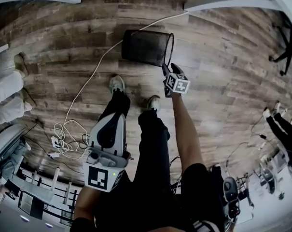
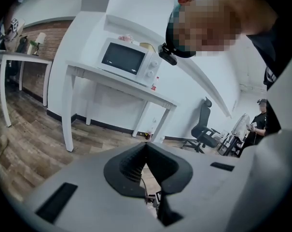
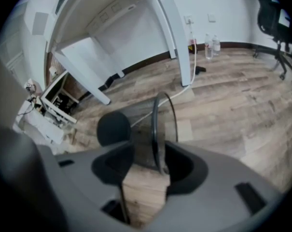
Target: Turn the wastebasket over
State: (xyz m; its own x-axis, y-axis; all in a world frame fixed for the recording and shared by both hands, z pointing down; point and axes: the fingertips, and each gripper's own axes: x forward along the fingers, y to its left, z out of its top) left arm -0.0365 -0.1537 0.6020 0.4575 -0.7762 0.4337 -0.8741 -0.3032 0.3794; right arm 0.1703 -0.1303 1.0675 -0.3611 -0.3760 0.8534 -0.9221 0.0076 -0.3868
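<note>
Wastebasket (image 1: pixel 146 47) lies sideways on the floor (image 1: pixel 223 81), its rim inside the open right claw (image 1: pixel 165 68), which probably must close next; left claw (image 2: pixel 146 146) is closed, empty.

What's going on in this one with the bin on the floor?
A standing person reaches the right gripper down to the black mesh wastebasket, which lies on its side on the wooden floor. Its fingers are open, with the basket's rim between them, not clamped. The left gripper is shut and empty, away from the basket.
</note>
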